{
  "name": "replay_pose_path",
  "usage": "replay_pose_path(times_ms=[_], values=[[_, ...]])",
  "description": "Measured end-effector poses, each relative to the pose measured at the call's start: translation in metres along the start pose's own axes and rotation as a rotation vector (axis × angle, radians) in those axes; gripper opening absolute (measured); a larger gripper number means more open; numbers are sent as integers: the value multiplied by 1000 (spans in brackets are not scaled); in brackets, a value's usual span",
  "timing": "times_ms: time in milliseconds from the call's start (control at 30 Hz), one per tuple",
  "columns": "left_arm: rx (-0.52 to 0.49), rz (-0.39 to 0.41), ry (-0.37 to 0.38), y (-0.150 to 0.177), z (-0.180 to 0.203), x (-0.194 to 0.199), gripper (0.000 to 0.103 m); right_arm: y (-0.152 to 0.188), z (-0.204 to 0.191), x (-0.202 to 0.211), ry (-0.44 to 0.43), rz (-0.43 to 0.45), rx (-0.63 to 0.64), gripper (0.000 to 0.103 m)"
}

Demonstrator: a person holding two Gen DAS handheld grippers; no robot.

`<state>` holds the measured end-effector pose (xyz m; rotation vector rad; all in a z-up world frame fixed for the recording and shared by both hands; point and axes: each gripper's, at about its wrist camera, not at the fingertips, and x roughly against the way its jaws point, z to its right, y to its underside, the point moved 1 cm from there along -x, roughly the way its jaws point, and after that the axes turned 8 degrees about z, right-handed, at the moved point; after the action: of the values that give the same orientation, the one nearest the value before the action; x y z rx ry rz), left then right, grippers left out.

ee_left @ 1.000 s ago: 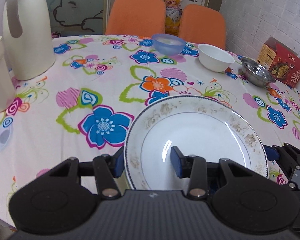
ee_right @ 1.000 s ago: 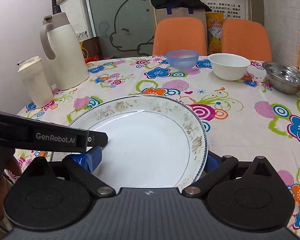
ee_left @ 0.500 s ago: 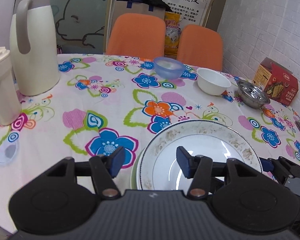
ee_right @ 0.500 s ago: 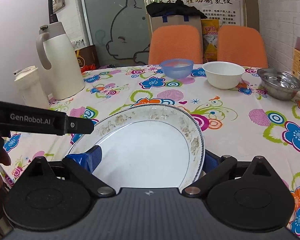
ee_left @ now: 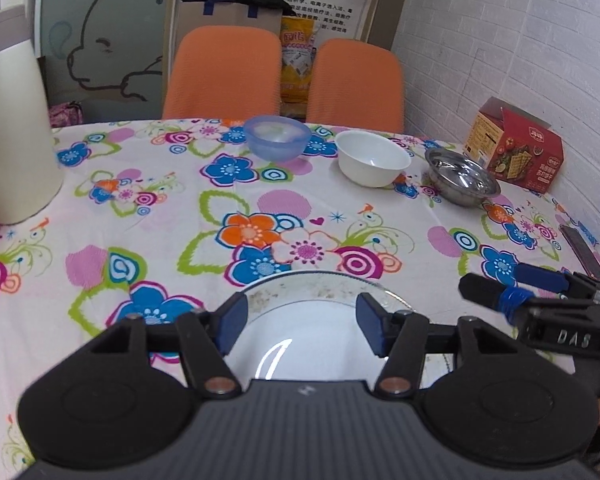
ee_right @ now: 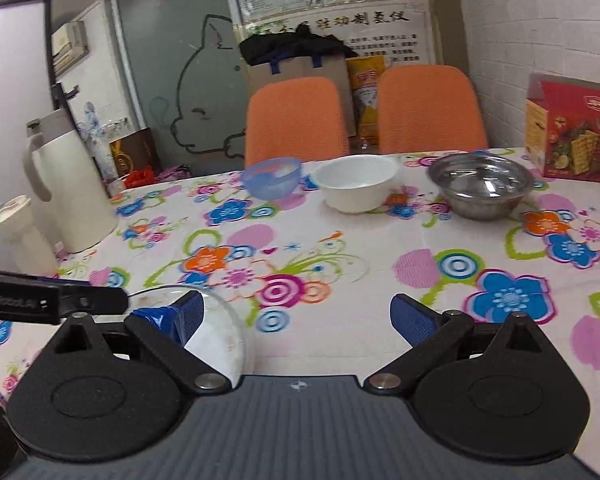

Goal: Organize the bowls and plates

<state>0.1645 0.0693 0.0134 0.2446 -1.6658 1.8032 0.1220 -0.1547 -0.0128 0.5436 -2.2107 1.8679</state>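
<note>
A white plate (ee_left: 312,292) with a patterned rim lies on the flowered tablecloth near the front edge. My left gripper (ee_left: 300,324) hovers open just over its near part, and the fingers touch nothing. My right gripper (ee_right: 300,316) is also open and empty, off to the right of the plate (ee_right: 220,340), whose edge shows behind its left finger. At the far side stand a blue bowl (ee_left: 278,142), a white bowl (ee_left: 372,158) and a steel bowl (ee_left: 462,176) in a row. The right wrist view shows them too: blue bowl (ee_right: 272,178), white bowl (ee_right: 356,184), steel bowl (ee_right: 480,184).
A cream thermos jug (ee_left: 12,128) stands at the left, with a smaller white container (ee_right: 20,232) next to it. A red cracker box (ee_left: 516,148) sits at the right by the wall. Two orange chairs (ee_left: 220,76) stand behind the table. A dark flat object (ee_left: 584,248) lies at the right edge.
Both grippers have drawn back and up from the plate. The right gripper, which had straddled the plate, has swung to the right of it. The plate has stayed on the table.
</note>
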Motion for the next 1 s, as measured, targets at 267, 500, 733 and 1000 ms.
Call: replay_pose_path(times_ms=[267, 500, 733, 1000], values=[[25, -111, 168, -47, 63, -72, 60, -40, 110, -25, 180, 4, -57, 88], [8, -127, 264, -114, 135, -162, 61, -59, 174, -72, 223, -31, -112, 88], [-89, -163, 183, -157, 180, -268, 64, -68, 208, -115, 216, -66, -129, 88], [-140, -251, 119, -149, 198, -338, 64, -73, 219, -145, 194, -103, -103, 87]])
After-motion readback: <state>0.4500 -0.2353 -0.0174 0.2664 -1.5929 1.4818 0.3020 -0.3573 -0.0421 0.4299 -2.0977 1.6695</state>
